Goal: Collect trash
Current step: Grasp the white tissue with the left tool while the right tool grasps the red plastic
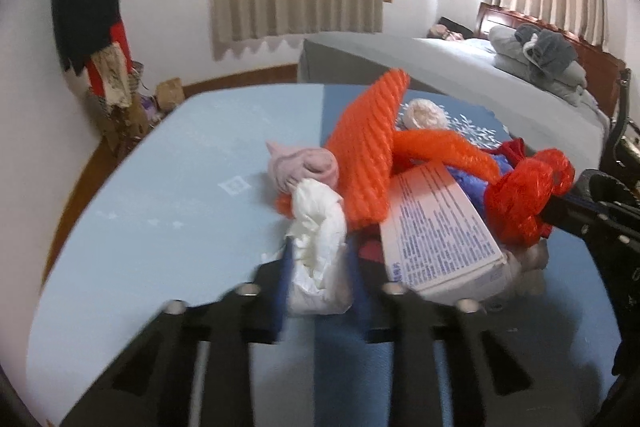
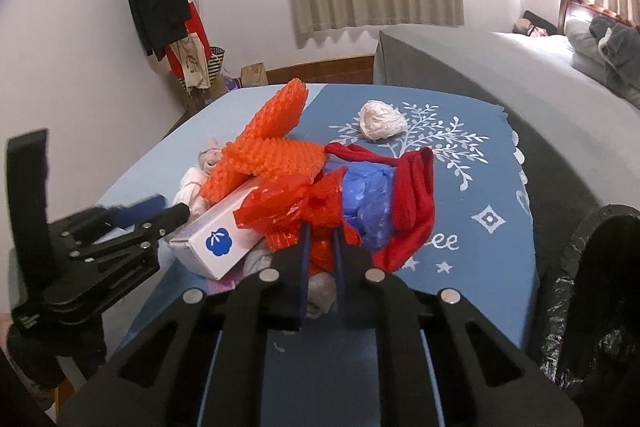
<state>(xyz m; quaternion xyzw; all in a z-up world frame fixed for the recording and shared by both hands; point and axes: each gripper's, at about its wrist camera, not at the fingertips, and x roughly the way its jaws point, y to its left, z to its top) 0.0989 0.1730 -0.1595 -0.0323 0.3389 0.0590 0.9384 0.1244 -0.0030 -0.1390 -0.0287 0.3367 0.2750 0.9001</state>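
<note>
1. The left gripper (image 1: 320,279), low in the left wrist view, is closing its jaws on a crumpled white tissue wad (image 1: 316,247) at the near edge of the trash pile; the wad is filling the gap between the blue fingers, though the blur leaves it uncertain whether they are actually pinching it.

2. The right gripper (image 2: 320,247), at lower centre of the right wrist view, is holding its jaws narrow around a knotted red plastic bag (image 2: 296,211), apparently to lift it clear of the heap.

3. Just beside both, a white carton (image 2: 222,239) with a blue logo is lying tilted against the pile, under orange bubble wrap (image 2: 276,143) that is standing up above it.

4. A blue plastic bag (image 2: 368,203) and a red cloth (image 2: 414,203) are touching the red bag on its right.

5. A separate pale crumpled ball (image 2: 382,121) is sitting apart, farther back on the blue tablecloth (image 2: 480,267).

6. A black bin bag (image 2: 592,291), at the right edge, is likely waiting for the trash.
</note>
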